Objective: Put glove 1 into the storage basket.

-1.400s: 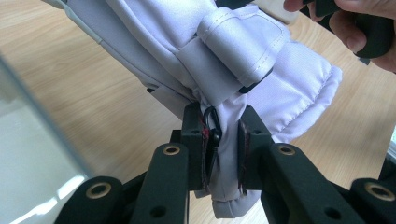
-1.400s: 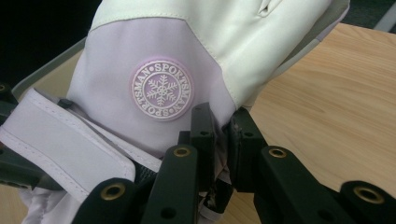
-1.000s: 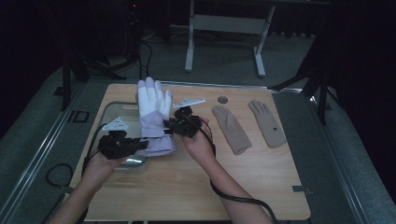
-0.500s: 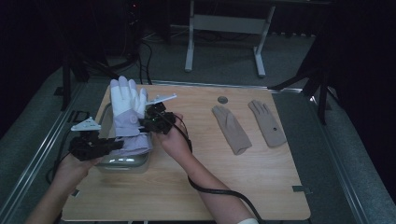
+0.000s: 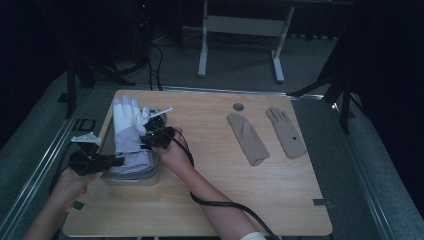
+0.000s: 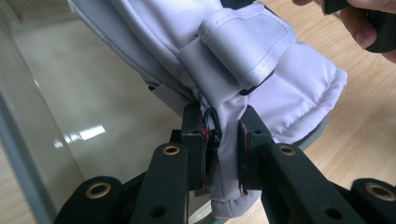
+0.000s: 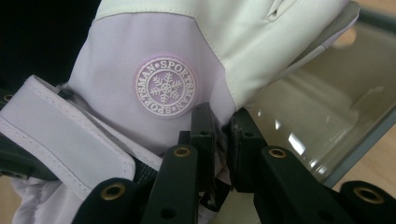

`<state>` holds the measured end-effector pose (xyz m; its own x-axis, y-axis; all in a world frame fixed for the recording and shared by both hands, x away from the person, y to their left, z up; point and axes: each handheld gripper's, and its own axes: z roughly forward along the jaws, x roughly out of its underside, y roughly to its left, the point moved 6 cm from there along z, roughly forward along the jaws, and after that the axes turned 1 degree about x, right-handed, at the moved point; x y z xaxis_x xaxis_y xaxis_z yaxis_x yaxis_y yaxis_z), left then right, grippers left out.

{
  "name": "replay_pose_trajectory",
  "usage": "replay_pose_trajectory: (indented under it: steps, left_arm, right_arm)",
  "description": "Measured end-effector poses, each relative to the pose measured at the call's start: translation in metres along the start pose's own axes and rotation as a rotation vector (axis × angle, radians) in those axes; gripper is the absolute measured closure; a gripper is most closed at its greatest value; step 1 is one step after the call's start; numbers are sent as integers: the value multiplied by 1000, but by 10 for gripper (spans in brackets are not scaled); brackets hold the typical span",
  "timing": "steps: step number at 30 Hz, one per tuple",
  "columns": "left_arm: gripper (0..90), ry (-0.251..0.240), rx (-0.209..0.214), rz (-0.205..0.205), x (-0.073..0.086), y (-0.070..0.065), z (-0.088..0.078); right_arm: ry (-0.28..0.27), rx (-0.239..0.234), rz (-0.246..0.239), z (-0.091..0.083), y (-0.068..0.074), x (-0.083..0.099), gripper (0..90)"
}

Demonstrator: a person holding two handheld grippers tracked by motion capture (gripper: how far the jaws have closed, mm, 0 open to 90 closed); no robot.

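Left gripper (image 6: 219, 154) is clamped on the cuff hem of the white ski glove (image 5: 128, 131) — fabric is pinched tight between its jaws, seen close in the left gripper view. Right gripper (image 7: 219, 140) bites the same glove's edge just beside the round snowflake badge (image 7: 166, 87). Held between both, the glove sits over the clear bin (image 5: 152, 176) near the table's (image 5: 280, 200) left edge, fingers toward the far-left corner. Two tan gloves (image 5: 248, 138) lie well apart — nearer the far-right corner.
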<state>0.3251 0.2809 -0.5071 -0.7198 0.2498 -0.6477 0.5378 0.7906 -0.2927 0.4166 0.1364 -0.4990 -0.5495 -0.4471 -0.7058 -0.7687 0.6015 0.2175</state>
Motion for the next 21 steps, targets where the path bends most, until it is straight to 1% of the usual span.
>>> replay_pose_trajectory:
  steps: [4, 5, 7, 8, 10, 11, 13, 15, 17, 19, 20, 21]
  left_arm:
    - [766, 42, 1, -12, 7, 4, 9]
    - [766, 50, 7, -23, 8, 5, 11]
    - [764, 61, 16, -42, 9, 8, 13]
    - [762, 66, 16, -45, 9, 8, 14]
    - [755, 73, 14, -50, 9, 8, 14]
    - [755, 79, 1, -53, 8, 8, 15]
    - [730, 89, -18, -39, 8, 6, 16]
    - [709, 92, -21, -39, 8, 5, 16]
    - [686, 98, -31, -51, 8, 5, 17]
    - [664, 101, -61, -40, 7, 3, 18]
    - [664, 109, -75, -37, 7, 2, 19]
    - [664, 114, -79, -35, 7, 2, 19]
  right_arm:
    - [41, 5, 16, 11, -3, 10, 821]
    - [54, 5, 15, 14, -4, 12, 821]
    - [77, 5, 18, 19, -5, 16, 821]
    - [86, 2, 28, 21, -6, 17, 821]
    - [92, -2, 32, 22, -7, 18, 820]
    - [99, -4, 38, 23, -7, 18, 820]
    - [118, -3, 46, 26, -9, 18, 820]
    - [123, 2, 46, 26, -9, 19, 819]
    - [129, 5, 50, 27, -9, 20, 817]
    - [145, 12, 50, 29, -10, 21, 809]
    - [163, 14, 53, 31, -11, 22, 802]
    - [174, 15, 49, 34, -11, 24, 795]
